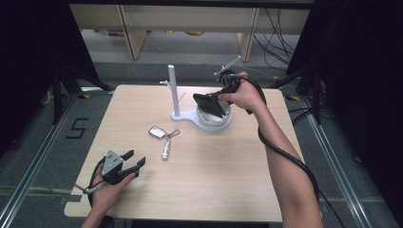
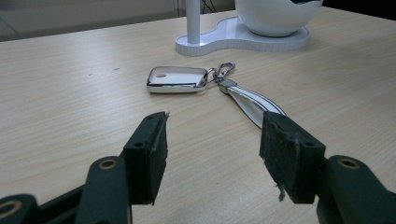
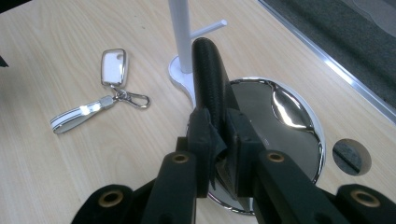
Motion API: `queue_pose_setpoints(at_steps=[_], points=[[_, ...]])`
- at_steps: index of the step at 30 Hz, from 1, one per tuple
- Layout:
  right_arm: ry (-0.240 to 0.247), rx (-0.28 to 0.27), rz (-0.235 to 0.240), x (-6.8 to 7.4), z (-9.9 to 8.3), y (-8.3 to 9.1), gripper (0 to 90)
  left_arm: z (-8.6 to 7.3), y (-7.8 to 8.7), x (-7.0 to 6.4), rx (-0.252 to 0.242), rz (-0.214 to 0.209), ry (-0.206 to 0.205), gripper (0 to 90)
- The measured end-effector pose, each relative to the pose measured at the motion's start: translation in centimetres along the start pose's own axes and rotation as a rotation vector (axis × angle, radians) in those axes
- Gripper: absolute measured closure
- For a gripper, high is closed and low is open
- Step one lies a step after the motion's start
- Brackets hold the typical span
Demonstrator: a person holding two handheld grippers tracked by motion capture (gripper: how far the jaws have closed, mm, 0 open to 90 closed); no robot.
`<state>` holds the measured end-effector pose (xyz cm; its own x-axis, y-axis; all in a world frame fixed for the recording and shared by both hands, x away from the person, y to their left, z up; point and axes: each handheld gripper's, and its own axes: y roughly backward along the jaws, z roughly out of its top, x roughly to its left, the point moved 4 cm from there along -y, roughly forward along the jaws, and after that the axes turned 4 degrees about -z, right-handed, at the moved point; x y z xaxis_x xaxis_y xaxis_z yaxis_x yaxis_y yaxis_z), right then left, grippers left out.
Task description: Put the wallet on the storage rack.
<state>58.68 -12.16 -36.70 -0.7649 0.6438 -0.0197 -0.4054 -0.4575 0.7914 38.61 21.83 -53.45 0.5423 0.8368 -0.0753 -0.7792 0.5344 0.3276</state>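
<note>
High view showed my right gripper at the far right part of the wooden table, above the white bowl, and its jaws were closed on a flat black wallet. Right gripper view showed the same grip from close: my two black jaws pressed both faces of the black wallet, which stood on its edge and reached away from me over the shiny inner side of the bowl. I could not tell if the wallet touched the bowl or was only held above it. The bowl sat on a white stand with a thin upright pole just to its left. My left gripper rested at the near left of the table, in my left hand, and its jaws were open with nothing between them. In the left gripper view the open jaws pointed toward a white car key with a silver frame, which lay flat on the table, joined by a metal clasp to a white strap. The key lay near the middle of the table, between my two grippers and apart from both.
</note>
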Motion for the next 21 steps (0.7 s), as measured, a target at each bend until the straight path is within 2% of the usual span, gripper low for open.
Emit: queue_pose_setpoints(at_steps=[1, 4, 6, 8, 11, 12, 15, 16, 17, 18, 19, 21], points=[[0.0, -0.014, 0.011, -0.1, 0.0, -0.1, 82.0, 0.0, 0.0, 0.0, 0.0, -0.001, 0.0, 41.0], [0.025, -0.03, -0.017, -0.3, 0.1, -0.2, 81.7, 0.0, 0.0, 0.0, 0.0, -0.001, -0.001, 41.0], [0.002, -0.004, -0.017, 0.0, 0.1, -0.2, 81.7, 0.0, 0.0, -0.1, 0.002, -0.002, -0.004, 41.0], [0.016, -0.001, -0.016, -0.1, 0.2, -0.2, 81.6, 0.0, 0.0, -0.1, 0.003, -0.002, -0.004, 41.0], [-0.005, 0.022, -0.033, 0.1, 0.3, -0.1, 81.6, 0.0, -0.1, 0.0, -0.002, -0.007, -0.001, 41.0], [0.013, 0.017, -0.033, 0.1, 0.4, -0.2, 81.6, 0.0, -0.1, 0.0, -0.002, -0.007, 0.0, 41.0], [0.006, 0.039, -0.04, 0.5, 0.4, -0.2, 81.3, 0.0, -0.1, 0.0, -0.001, -0.007, -0.003, 41.0], [0.034, 0.037, -0.039, 0.5, 0.6, -0.3, 81.0, 0.0, -0.1, -0.1, -0.001, -0.007, -0.003, 41.0], [0.034, 0.037, -0.039, 0.5, 0.6, -0.3, 81.0, 0.0, -0.1, -0.1, -0.001, -0.007, -0.003, 41.0], [0.027, 0.054, -0.053, 0.7, 0.6, -0.3, 80.8, 0.0, 0.0, -0.1, 0.004, -0.002, -0.004, 41.0], [0.056, 0.055, -0.069, 0.7, 0.9, -0.4, 80.6, 0.0, 0.0, -0.1, 0.003, -0.003, -0.004, 41.0], [0.057, 0.061, -0.077, 0.8, 1.0, -0.5, 80.4, 0.0, 0.0, -0.1, 0.003, -0.002, -0.003, 41.0]])
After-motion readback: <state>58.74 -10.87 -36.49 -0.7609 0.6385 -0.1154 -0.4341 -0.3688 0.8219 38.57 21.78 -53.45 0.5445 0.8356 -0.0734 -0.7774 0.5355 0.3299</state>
